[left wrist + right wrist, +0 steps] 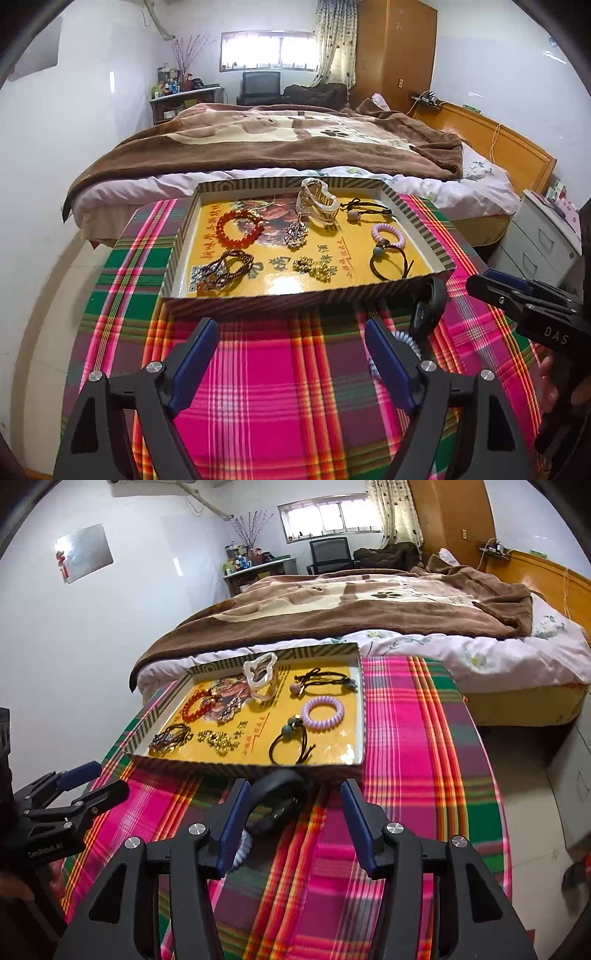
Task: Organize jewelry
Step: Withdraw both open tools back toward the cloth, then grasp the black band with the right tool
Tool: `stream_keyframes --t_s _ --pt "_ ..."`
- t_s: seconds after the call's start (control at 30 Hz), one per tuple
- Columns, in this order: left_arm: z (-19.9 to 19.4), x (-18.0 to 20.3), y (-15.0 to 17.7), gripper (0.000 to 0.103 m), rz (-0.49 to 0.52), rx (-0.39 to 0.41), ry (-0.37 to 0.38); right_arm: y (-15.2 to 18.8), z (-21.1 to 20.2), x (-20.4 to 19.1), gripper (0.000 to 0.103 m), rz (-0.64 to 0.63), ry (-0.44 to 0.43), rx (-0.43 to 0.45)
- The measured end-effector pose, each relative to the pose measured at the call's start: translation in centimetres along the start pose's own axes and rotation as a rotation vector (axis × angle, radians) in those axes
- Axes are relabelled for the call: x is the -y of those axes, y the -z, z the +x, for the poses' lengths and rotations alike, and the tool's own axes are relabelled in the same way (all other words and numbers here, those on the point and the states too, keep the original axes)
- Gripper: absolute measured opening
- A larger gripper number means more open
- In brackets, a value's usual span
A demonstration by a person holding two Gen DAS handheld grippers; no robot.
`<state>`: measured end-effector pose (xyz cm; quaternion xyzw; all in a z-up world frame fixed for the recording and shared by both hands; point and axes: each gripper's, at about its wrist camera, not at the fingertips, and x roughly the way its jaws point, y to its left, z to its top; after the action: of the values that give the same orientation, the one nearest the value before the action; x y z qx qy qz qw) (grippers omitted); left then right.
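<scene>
- On the plaid pink-and-green cloth [280, 387] sits a shallow striped cardboard tray [295, 297] with a glossy yellow printed floor, its far edge toward the bed [280, 144].
- At the tray's near left corner lies a dark brown beaded bracelet [225, 269]; behind it, a red-orange beaded bracelet [241, 227].
- Mid-tray near the front edge lies a heap of small gold beads [314, 267]; behind it a rhinestone brooch-like piece [295, 232], and by the far edge a cream plastic claw clip [318, 203], standing upright.
- Toward the tray's right side lie a black cord tie with a pink bead [364, 211], a lilac spiral hair coil [388, 234] and a black elastic tie with a teal bead [389, 260].
- Left gripper [291, 356] hovers over bare cloth before the tray's front edge, jaws wide apart, empty.
- Just outside the front right corner, a black band [275, 805] rests against the tray wall, beside a pale blue spiral coil [242, 851].
- Right gripper [291, 829] has its jaws apart, holding nothing; the band lies just ahead of them.
</scene>
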<state>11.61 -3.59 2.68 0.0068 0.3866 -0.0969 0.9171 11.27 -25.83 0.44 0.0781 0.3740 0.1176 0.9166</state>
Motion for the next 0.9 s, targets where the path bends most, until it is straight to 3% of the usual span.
stream_keyframes --t_s 0.1,0.37,0.77,0.9 --pt "-0.5 -0.8 1.1 0.082 -0.029 0.005 0.023 0.9 -0.3 -0.3 0.063 0.034 -0.001 0.004" --pt "-0.6 -3.1 3.3 0.082 -0.101 -0.012 0.027 1.8 1.2 -2.1 0.064 0.068 -0.006 -0.031" --pt "-0.3 -4.0 4.5 0.082 -0.122 -0.037 0.04 0.6 5.1 -2.4 0.064 0.16 0.096 -0.07" --pt "-0.1 -3.8 4.7 0.082 -0.12 -0.047 0.039 0.8 4.9 -2.1 0.045 0.177 0.113 -0.059"
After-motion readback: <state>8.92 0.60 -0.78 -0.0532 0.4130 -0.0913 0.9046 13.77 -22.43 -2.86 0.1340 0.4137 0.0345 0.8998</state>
